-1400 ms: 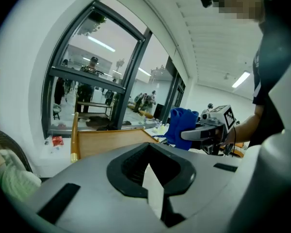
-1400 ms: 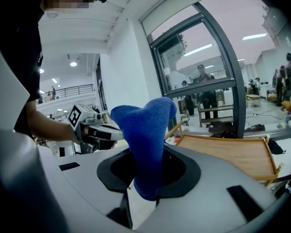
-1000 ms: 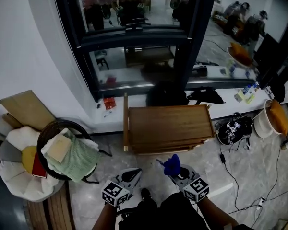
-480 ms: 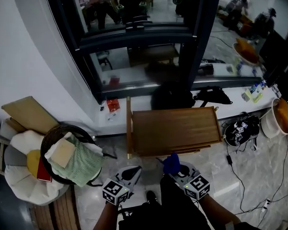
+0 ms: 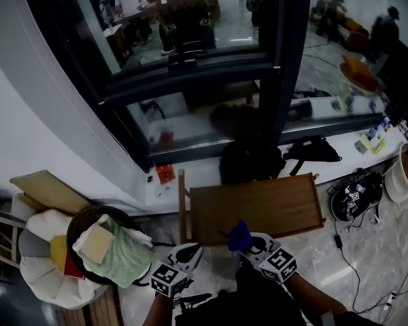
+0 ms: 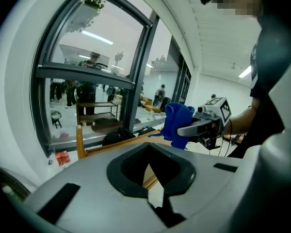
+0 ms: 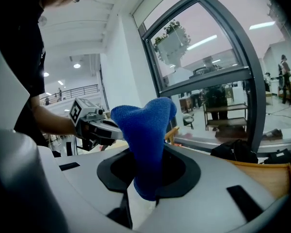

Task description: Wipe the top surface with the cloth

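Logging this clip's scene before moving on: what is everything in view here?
wooden table: one, brown, below the window, ahead of both grippers
blue cloth: one, blue, upright in the right gripper
basket: one, dark, far left
green cloth: one, green, in the basket
black bag: one, black, behind the table
red packet: one, red, on the white ledge
left gripper: one, grey, jaws together, empty
right gripper: one, grey, jaws shut on the cloth

Wooden table's (image 5: 258, 206) near edge behind blue cloth (image 5: 239, 235), right gripper (image 5: 248, 245)
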Demonstrator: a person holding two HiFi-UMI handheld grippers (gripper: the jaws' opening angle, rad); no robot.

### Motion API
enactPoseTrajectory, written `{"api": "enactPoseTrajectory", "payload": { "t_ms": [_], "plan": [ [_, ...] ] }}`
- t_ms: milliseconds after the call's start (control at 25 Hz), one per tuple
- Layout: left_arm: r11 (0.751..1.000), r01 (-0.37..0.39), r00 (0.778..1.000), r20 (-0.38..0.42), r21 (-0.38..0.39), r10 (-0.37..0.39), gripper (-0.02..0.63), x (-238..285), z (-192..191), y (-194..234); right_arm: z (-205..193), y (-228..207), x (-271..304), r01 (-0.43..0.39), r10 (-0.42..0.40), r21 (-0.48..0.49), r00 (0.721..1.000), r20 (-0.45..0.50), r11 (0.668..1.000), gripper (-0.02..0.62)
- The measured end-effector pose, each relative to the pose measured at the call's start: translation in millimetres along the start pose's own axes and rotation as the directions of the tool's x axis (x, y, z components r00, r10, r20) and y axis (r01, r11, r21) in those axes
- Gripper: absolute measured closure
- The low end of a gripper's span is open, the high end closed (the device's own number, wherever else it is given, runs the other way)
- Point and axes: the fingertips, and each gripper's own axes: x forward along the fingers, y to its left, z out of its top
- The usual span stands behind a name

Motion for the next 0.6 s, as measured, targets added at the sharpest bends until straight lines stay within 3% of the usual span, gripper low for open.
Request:
{"api": "enactPoseTrajectory", "payload": {
  "t_ms": [320, 600],
  "plan": [
    [0.996, -0.092, 0.996, -0.001, -0.005, 0.092, 0.595, 25, 46, 43, 27, -54, 27, -0.070, 0.070, -0.001, 0.998, 0.000, 0.998, 0.503],
    [0.987, -0.159, 0.987, -0.033, -0.016, 0.159, 0.595, 43, 56, 78, 37, -92, 63, -0.089, 0.089, -0.008, 0.996, -0.005, 0.996, 0.503]
  ]
}}
